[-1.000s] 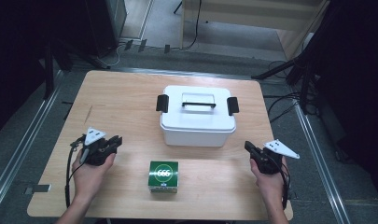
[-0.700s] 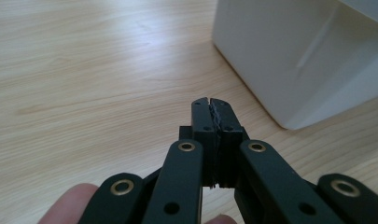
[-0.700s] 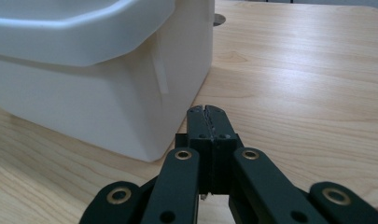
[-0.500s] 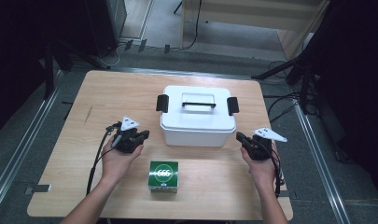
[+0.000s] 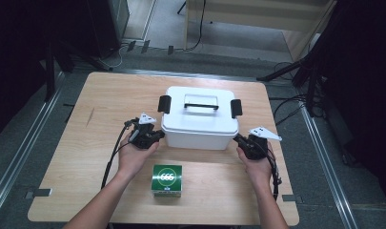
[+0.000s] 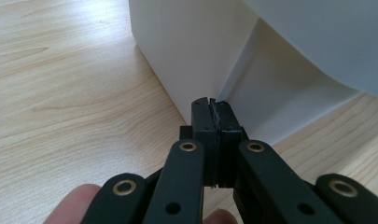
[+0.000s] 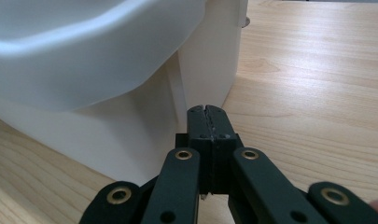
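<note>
- High view: a white storage box [image 5: 199,125] sits near the middle of the wooden surface [image 5: 86,157], slightly toward the far edge. Its lid is on, a black clasp stands at each short end, and a handle lies flat in a recess on top.
- Box appearance: opaque white plastic with smooth walls that taper inward below an overhanging lid rim. The left gripper view shows a bare lower corner [image 6: 191,60] standing directly on the wood.
- Left gripper [image 5: 158,135]: it is at the near left corner of the box, below the left clasp. Its jaws are pressed together with nothing between them, as the left gripper view [image 6: 211,103] confirms. The tips are just beside the wall; contact cannot be judged.
- Right gripper [image 5: 238,140]: it mirrors this at the near right corner. Its jaws are likewise closed and empty, and its tips [image 7: 206,110] are close against the wall under the rim.
- Step in hand, as a judgement: both grippers are being brought to the sides of the box, probably to steady, shift or unlatch it.
- Next move, as a judgement: work on the clasps would require raising both grippers toward the short ends. A push would need even pressure from both sides.
- Further out: a small green box with a white emblem [image 5: 167,179] lies near the front edge, between the forearms and well apart from both grippers.
</note>
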Action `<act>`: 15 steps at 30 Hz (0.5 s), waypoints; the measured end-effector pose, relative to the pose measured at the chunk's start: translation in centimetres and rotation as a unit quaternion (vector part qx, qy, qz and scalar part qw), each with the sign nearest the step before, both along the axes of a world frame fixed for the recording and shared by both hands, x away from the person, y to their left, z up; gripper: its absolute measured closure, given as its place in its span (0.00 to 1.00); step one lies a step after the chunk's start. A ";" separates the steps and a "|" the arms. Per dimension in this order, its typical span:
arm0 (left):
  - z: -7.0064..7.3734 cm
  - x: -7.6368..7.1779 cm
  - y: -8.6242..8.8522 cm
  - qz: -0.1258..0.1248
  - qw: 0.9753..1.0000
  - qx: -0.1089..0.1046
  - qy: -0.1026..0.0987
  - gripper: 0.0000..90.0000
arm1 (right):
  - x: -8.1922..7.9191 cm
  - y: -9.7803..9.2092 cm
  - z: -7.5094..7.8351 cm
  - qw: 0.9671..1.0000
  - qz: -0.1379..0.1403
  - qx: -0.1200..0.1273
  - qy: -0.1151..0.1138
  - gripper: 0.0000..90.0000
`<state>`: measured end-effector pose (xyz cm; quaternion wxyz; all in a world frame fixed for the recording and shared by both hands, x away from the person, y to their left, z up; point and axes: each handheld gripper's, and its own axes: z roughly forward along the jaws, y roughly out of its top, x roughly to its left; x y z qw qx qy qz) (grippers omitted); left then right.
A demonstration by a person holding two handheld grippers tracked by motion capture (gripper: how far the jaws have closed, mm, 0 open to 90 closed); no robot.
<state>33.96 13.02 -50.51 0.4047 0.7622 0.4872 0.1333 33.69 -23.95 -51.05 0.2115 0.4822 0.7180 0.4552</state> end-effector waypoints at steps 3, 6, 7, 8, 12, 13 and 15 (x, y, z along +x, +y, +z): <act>0.0 0.0 0.4 0.001 1.000 0.010 -0.006 1.00 | 0.1 0.5 -0.2 1.000 0.010 -0.003 0.001 1.00; 0.0 -0.2 0.9 0.011 1.000 0.014 -0.012 1.00 | 0.1 1.5 -0.2 1.000 0.017 -0.011 0.000 1.00; -0.1 -0.3 1.1 0.010 1.000 0.014 -0.013 1.00 | 0.2 1.8 -0.2 1.000 0.015 -0.012 0.000 1.00; -0.1 -0.5 1.3 0.011 1.000 0.015 -0.015 1.00 | 0.3 2.0 -0.2 1.000 0.013 -0.012 0.000 1.00; -0.1 -1.1 2.5 0.020 1.000 0.014 -0.017 1.00 | 0.4 2.9 -0.4 1.000 0.020 0.002 0.003 1.00; -0.2 -1.3 2.9 0.024 1.000 0.011 -0.016 1.00 | 0.5 3.2 -0.4 1.000 0.024 0.002 0.003 1.00; -0.2 -1.7 3.8 0.032 0.999 0.010 -0.014 1.00 | 0.5 4.0 -0.4 1.000 0.029 0.000 0.003 1.00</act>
